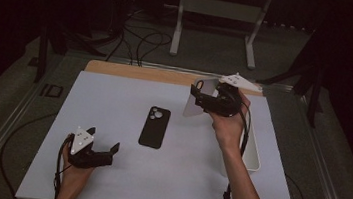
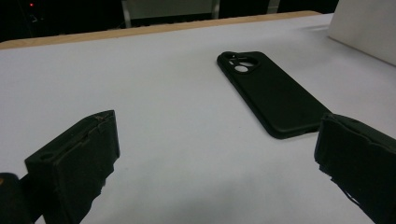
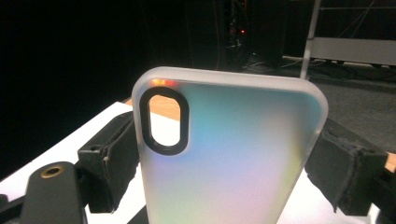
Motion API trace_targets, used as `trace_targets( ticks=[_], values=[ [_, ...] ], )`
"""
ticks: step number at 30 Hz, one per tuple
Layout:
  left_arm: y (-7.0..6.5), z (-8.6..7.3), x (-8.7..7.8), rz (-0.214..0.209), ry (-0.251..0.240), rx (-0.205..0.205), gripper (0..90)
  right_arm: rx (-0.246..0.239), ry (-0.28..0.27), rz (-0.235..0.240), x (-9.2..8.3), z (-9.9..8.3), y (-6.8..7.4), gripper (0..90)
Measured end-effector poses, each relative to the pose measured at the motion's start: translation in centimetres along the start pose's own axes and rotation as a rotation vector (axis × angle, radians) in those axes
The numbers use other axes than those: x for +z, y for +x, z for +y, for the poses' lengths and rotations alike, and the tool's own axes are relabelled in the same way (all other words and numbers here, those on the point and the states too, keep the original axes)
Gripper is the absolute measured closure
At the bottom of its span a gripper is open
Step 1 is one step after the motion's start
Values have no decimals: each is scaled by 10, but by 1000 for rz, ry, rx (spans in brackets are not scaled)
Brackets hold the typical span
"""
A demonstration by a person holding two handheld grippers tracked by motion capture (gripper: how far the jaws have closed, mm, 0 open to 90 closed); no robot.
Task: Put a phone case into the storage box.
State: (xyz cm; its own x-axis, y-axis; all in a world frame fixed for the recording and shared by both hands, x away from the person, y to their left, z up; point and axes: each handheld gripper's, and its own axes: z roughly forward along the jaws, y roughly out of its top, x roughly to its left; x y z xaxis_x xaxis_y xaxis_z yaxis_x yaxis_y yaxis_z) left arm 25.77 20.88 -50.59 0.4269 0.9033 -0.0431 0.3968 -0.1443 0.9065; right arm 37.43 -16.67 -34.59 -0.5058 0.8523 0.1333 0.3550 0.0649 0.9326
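- Dark floor, loose cables and a pale metal frame (image 1: 218,13) lie beyond my white tabletop (image 1: 120,173) in the high view, with a strip of bare wood along its far edge.
- From up there I see the left hand-held gripper (image 1: 104,147) low over the near left part of the tabletop, jaws spread and gripping nothing.
- A black phone case (image 1: 154,126) lies flat near the middle, camera cutout toward the far side, apart from both grippers.
- My right hand-held gripper (image 1: 200,96) is raised over the far right area, clamped on a frosted translucent phone case (image 1: 198,102) held clear of the surface; a white tray (image 1: 252,156) sits beside my right forearm.
- Left gripper view: both jaws stand wide apart, and the black phone case (image 2: 268,93) lies ahead between them, nearer the right-hand jaw.
- Right gripper view: the frosted translucent phone case (image 3: 233,149) stands upright between the jaws, pinched by its long edges, its black-ringed oval cutout at upper left.
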Motion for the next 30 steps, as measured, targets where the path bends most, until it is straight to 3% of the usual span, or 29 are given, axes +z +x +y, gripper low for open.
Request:
trace_targets(
  ticks=[30],
  values=[
    [0, 0, 1, 1, 7, 2, 7, 33, -11, -125, -11, 4, -47, 168]
  ],
)
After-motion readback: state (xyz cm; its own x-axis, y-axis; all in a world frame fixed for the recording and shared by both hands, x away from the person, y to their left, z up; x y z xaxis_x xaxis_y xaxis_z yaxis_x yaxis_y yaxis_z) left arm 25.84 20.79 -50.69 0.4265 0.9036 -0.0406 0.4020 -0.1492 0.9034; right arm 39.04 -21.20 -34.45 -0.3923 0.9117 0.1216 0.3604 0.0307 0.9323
